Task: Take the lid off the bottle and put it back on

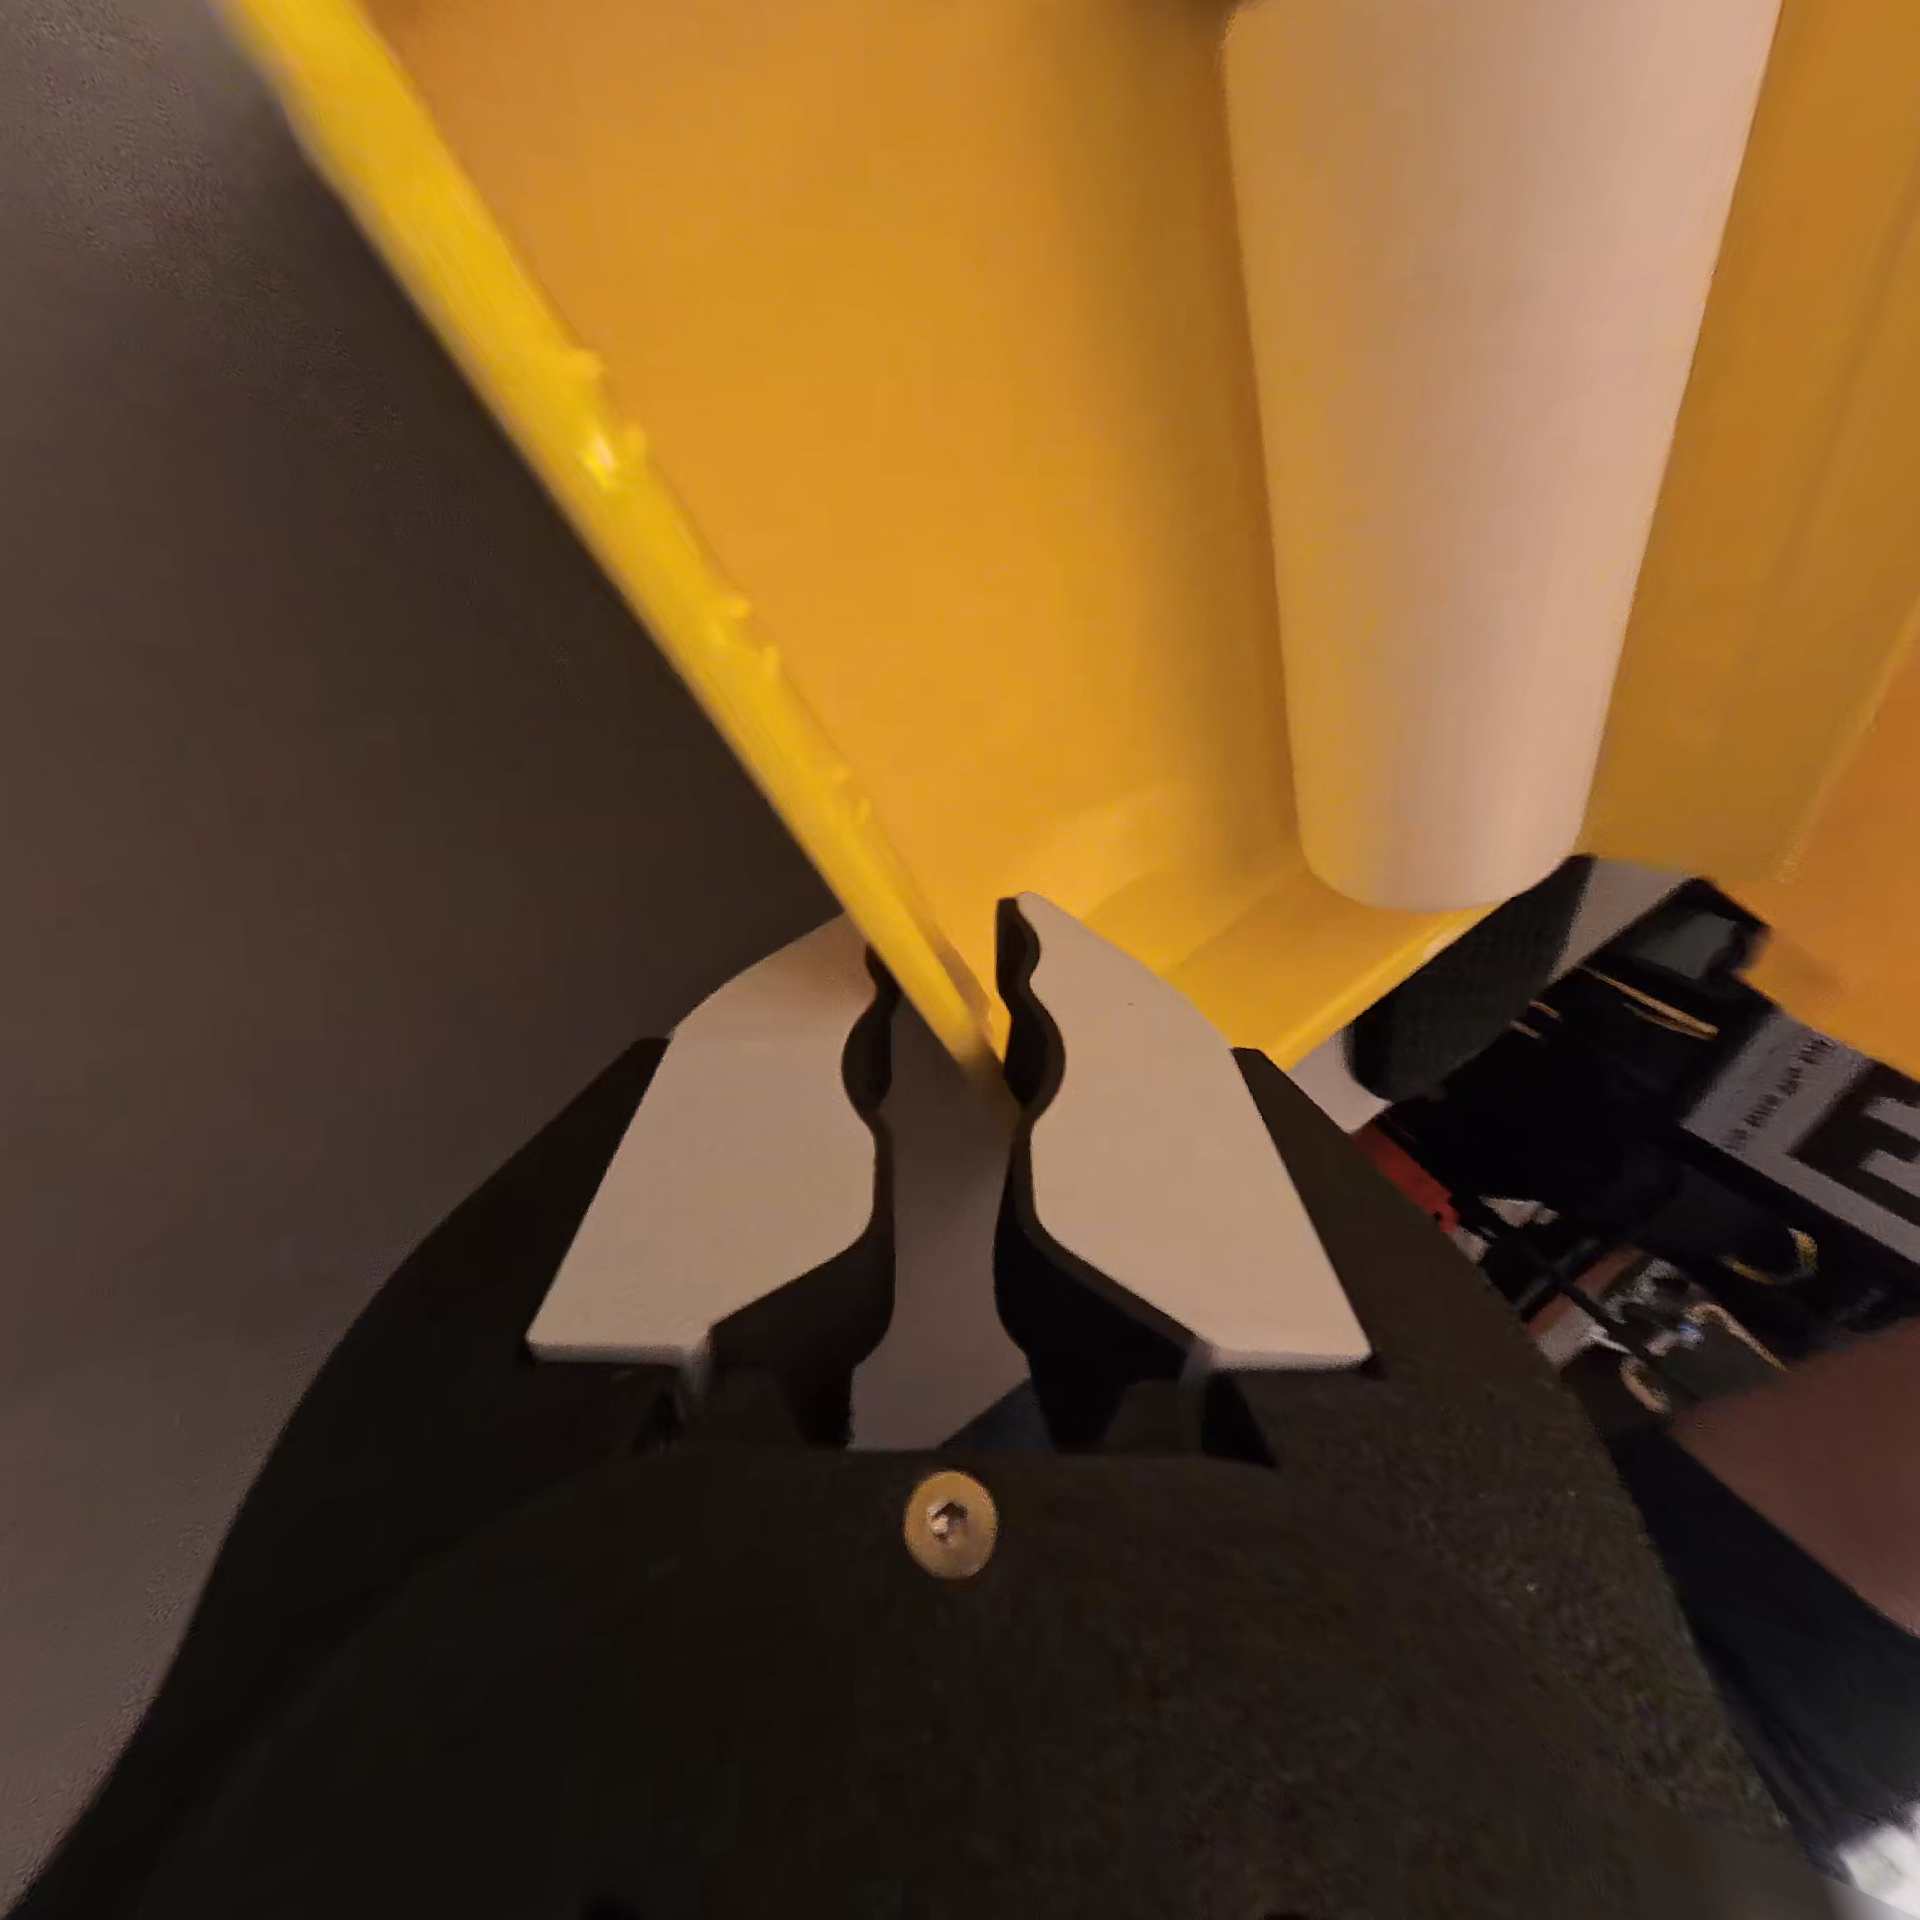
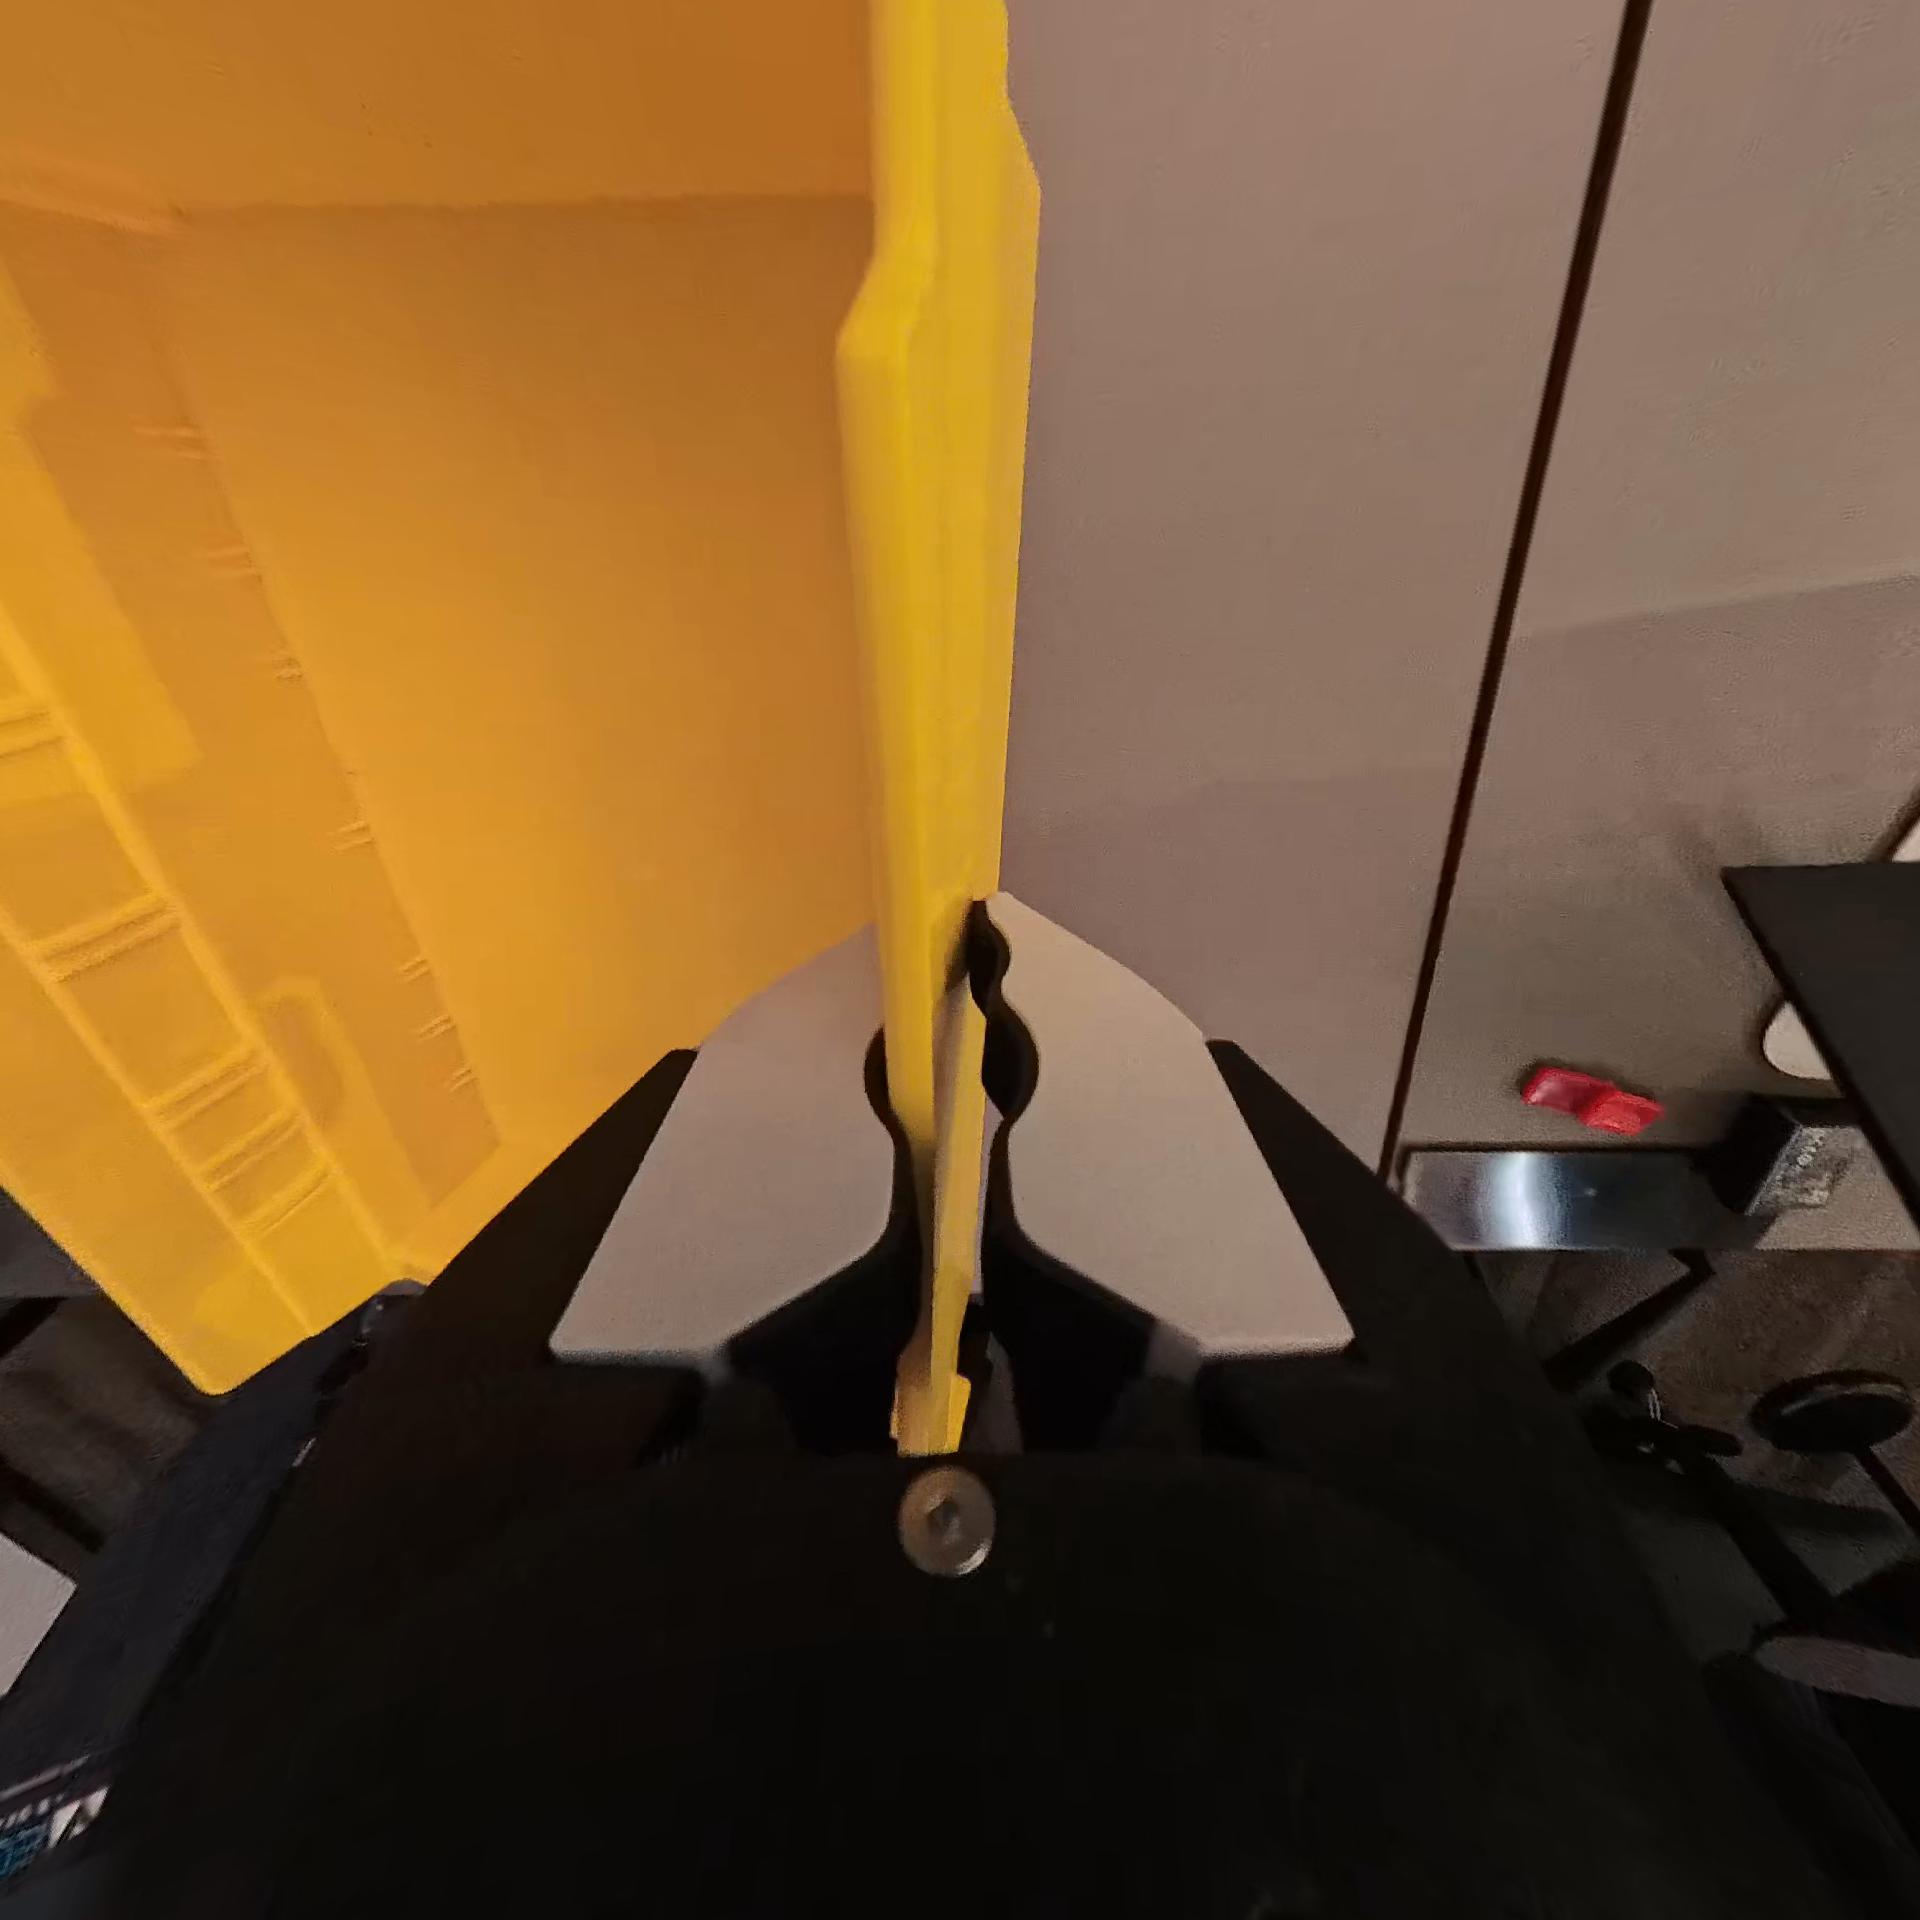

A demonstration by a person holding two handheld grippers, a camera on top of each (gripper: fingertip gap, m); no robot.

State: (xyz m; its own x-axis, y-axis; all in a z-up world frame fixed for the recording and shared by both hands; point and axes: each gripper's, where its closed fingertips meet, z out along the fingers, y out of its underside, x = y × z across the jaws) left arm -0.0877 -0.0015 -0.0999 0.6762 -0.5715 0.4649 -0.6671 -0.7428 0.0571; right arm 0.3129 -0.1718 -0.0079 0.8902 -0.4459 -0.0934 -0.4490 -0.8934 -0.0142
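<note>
Both claws are gripping the same yellow plastic bin, one on each side wall. The left claw (image 1: 940, 997) is pinching the thin rim of the yellow bin (image 1: 935, 468), its two grey fingers (image 1: 727, 1143) closed in on the wall so that only the plastic is sitting between them. The wall is running away from the claw at a slant, up and to the left.

Inside the bin, a pale cream bottle (image 1: 1538, 468) is lying against the yellow inner surface, its rounded end pointing toward the claws; I cannot make out its lid from here. Just below that end, part of the other claw's dark body is showing, along with a bit of a person's arm (image 1: 1787, 1455) at the right edge.

The right claw (image 2: 940, 1039) is likewise clamped on the bin's (image 2: 468, 623) opposite wall, which is standing straight up between its fingers (image 2: 1122, 1164) and reaching deep into the grip. The ribbed outer side of the bin is filling the left of this view. Off to the right, a dark desk (image 2: 1849, 935) is standing before a pale wall (image 2: 1299, 416), with something small and red (image 2: 1590, 1099) beneath it.
</note>
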